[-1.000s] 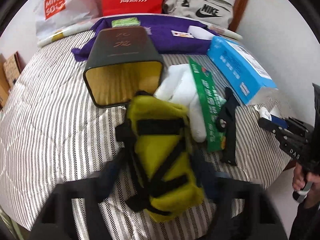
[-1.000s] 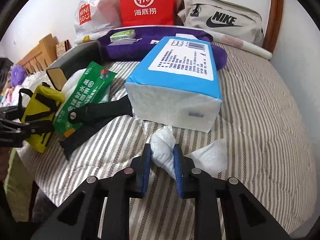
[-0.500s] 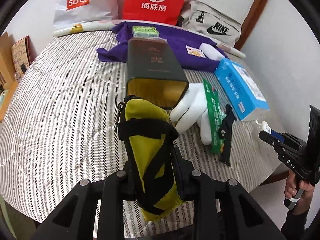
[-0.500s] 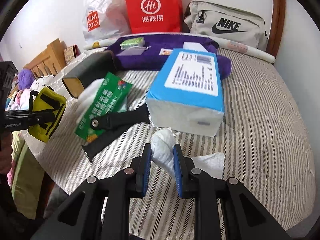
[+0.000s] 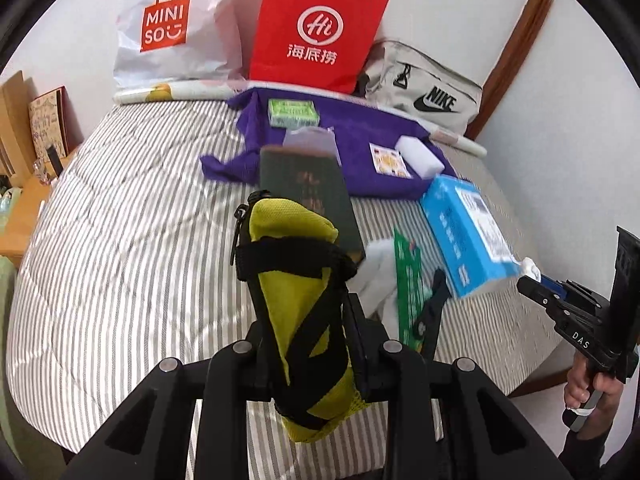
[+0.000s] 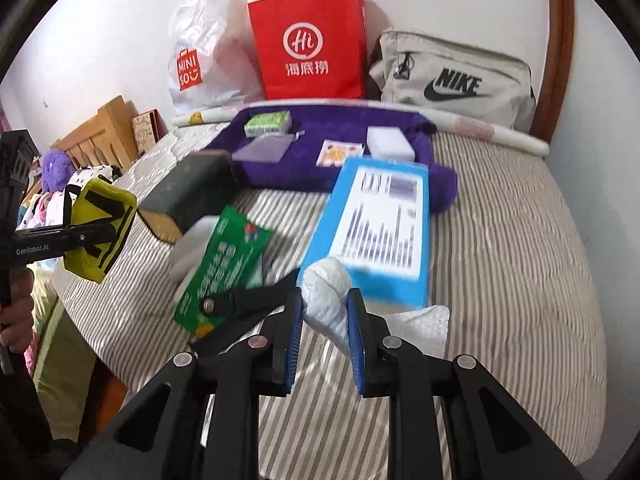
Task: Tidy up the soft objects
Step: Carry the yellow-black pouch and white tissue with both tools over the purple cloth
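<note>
My left gripper is shut on a yellow pouch with black straps and holds it up above the striped bed; the pouch also shows in the right wrist view. My right gripper is shut on a white crumpled tissue, lifted just above the bed near its front edge. A blue tissue pack, a green packet, a white glove and a black strap lie on the bed.
A dark green box lies mid-bed. A purple cloth at the back carries a green pack, a white sponge and a card. A red paper bag, Miniso bag and Nike bag stand against the wall.
My left gripper closed on the yellow pouch and lifted it off the bed. My right gripper raised the white tissue slightly and stayed shut on it.
</note>
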A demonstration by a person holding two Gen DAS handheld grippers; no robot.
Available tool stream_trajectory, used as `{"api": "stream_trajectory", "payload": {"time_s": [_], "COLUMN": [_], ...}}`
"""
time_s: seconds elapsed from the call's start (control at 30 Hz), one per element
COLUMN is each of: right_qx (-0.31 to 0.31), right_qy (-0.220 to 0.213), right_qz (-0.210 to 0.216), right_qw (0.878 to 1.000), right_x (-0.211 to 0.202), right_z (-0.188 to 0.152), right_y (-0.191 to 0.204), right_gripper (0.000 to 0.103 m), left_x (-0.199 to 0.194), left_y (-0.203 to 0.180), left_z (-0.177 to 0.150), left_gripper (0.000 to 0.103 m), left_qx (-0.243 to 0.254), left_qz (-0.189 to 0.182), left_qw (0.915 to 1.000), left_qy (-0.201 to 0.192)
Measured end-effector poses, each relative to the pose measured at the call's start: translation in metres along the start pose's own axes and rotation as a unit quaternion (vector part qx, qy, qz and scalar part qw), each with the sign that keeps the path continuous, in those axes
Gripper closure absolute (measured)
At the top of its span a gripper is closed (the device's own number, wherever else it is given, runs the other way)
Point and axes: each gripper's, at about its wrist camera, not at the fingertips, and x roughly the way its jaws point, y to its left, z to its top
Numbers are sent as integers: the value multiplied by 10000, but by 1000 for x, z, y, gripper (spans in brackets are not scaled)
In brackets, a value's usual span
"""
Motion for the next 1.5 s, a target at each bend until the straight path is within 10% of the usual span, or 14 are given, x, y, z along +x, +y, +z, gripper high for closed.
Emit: {"api": "stream_trajectory", "payload": {"time_s": [0.8,1.5], "right_qx": [-178,-367], "right_qy": [-318,615], "right_qz": [132,304], "right_qw": [9992,9970], "right_x": [69,180], "right_z": [140,190], "right_y": [-23,-35], "right_gripper": [81,81], "left_x": [55,180], "left_y": [-8,-16], "left_z": [137,203], "left_gripper": [77,77], "left_qx": [189,75], "left_qz": [86,-277], "left_qw": [9998,9943], "left_qy": [-29,1028]}}
